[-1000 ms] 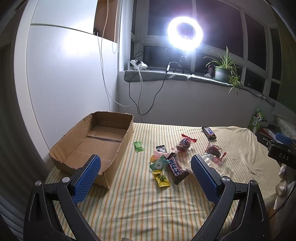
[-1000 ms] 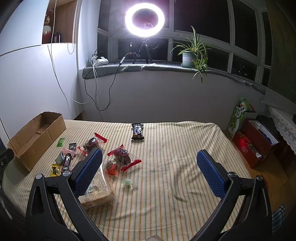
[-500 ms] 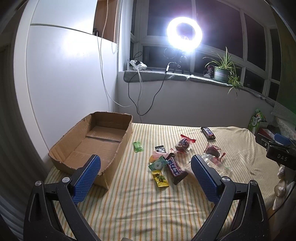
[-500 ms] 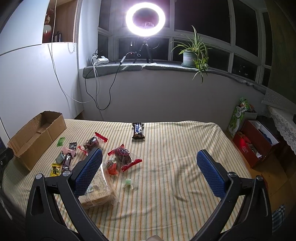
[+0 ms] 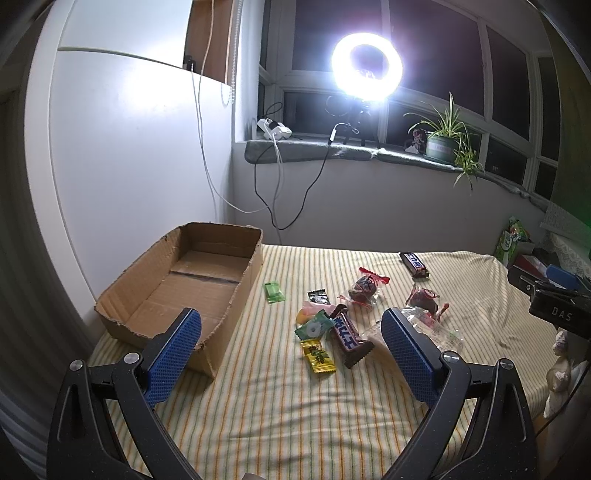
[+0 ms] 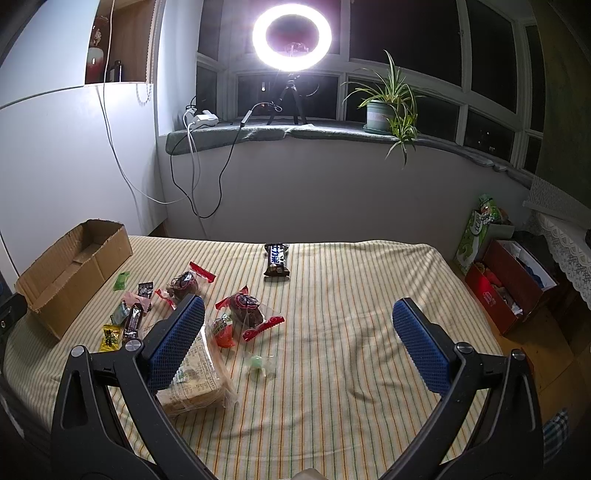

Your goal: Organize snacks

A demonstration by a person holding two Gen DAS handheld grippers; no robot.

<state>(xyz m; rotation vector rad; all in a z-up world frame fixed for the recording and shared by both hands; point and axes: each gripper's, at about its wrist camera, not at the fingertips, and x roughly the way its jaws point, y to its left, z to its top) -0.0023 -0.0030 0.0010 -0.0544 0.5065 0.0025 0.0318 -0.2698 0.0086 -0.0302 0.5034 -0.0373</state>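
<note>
2 wrist views, shared striped bed [image 5: 280, 398], window-facing

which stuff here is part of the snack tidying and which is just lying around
Job:
cardboard box
chocolate bar
dark snack bar
yellow candy packet
green packet
clear bread bag

Lying about:
ring light
potted plant
red box on the floor

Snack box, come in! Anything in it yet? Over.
Both tools open, holding nothing. Cardboard box empty; snacks loose on the striped cloth. Nothing in the way.
</note>
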